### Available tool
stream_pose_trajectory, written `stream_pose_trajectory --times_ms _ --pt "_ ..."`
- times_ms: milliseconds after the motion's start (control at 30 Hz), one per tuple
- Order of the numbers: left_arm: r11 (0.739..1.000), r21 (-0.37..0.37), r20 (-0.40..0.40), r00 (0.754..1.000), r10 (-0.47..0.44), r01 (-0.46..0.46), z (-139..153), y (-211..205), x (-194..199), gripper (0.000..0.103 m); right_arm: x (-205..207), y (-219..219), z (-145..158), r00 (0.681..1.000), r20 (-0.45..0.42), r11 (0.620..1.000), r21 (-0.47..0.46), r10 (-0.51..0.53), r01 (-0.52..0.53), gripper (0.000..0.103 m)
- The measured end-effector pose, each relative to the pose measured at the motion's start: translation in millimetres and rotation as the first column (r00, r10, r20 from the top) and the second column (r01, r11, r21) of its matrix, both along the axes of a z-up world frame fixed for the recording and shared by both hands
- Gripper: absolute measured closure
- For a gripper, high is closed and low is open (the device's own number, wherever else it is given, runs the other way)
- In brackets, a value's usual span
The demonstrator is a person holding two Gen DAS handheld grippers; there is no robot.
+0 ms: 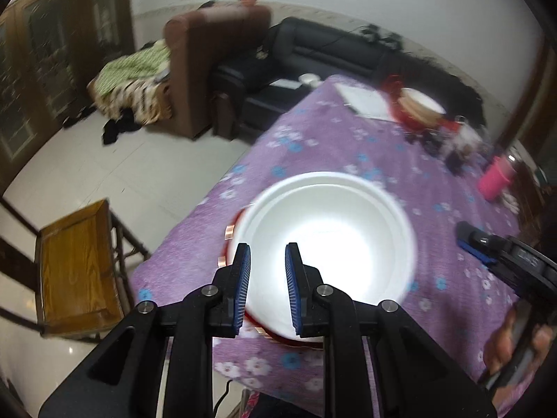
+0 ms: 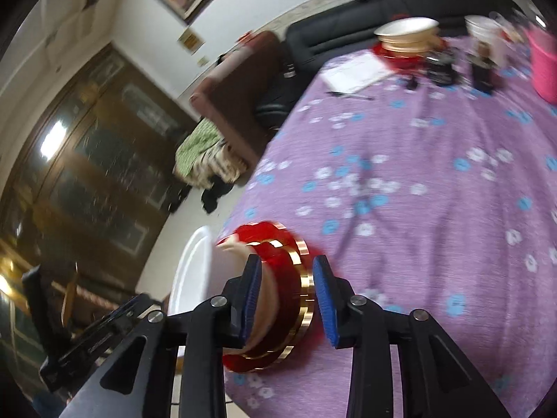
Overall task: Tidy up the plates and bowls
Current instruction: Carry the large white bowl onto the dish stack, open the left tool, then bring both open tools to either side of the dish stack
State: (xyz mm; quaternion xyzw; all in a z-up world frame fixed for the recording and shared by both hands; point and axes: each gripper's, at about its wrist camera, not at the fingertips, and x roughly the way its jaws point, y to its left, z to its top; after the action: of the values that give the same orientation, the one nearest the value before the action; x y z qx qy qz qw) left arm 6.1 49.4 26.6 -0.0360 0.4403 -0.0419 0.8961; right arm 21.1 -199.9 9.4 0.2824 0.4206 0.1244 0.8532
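Note:
A white bowl [image 1: 330, 244] sits on a red, gold-rimmed plate [image 1: 231, 240] near the front left corner of the purple flowered table [image 1: 348, 146]. My left gripper [image 1: 267, 268] is open just above the bowl's near rim, holding nothing. In the right wrist view the bowl [image 2: 195, 271] and the red plate [image 2: 278, 278] lie right before my right gripper [image 2: 287, 299], which is open with its fingers either side of the plate's edge. The right gripper also shows at the right in the left wrist view [image 1: 494, 247].
At the table's far end stand a second stack of bowls on a red plate [image 2: 407, 40], a white notebook [image 2: 355, 71], dark small items [image 2: 442, 69] and a pink cup [image 2: 544, 62]. A wooden stool [image 1: 76, 264] stands left of the table. Sofas [image 1: 313, 55] lie beyond.

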Motion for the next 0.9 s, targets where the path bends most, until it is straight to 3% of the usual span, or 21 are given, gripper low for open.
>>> stream_pose_trajectory --times_ms 167,200,233,300,567,767,867,900 --pt "0.996 0.007 0.107 0.990 -0.094 0.093 11.7 -38.8 -21.8 0.079 -16.0 -37.1 -17.9 0.999 -0.023 0.998 0.049 -0.045 0.046 0.067" --pt "0.995 0.011 0.124 0.987 -0.102 0.101 13.0 -45.0 -25.5 0.066 -21.1 -42.1 -20.0 0.999 -0.017 0.997 0.050 -0.050 0.050 0.064" --pt "0.993 0.013 0.149 0.982 -0.118 0.118 13.9 -54.5 -31.6 0.045 -25.9 -46.8 -21.9 0.998 -0.010 0.997 0.053 -0.054 0.054 0.060" --pt "0.988 0.014 0.196 0.969 -0.151 0.152 16.4 -70.7 -41.6 0.033 -37.9 -57.0 -25.2 0.998 0.007 0.996 0.062 -0.059 0.058 0.055" --pt "0.946 0.124 0.325 0.889 -0.323 0.299 24.4 -143.1 -75.4 0.033 -86.4 -96.2 -8.7 0.978 0.159 0.991 0.020 -0.135 0.134 0.044" --pt "0.956 0.154 0.383 0.877 -0.290 0.250 28.2 -150.2 -85.9 0.032 -116.0 -94.6 16.1 0.937 0.324 0.986 -0.058 -0.131 0.158 0.039" --pt "0.973 0.139 0.403 0.887 -0.226 0.185 29.9 -137.8 -86.5 0.030 -125.3 -90.0 23.6 0.912 0.391 0.986 -0.059 -0.120 0.155 0.035" --pt "0.978 0.131 0.408 0.891 -0.200 0.160 32.4 -129.8 -86.2 0.025 -126.8 -86.7 25.8 0.905 0.410 0.988 -0.051 -0.112 0.145 0.035"
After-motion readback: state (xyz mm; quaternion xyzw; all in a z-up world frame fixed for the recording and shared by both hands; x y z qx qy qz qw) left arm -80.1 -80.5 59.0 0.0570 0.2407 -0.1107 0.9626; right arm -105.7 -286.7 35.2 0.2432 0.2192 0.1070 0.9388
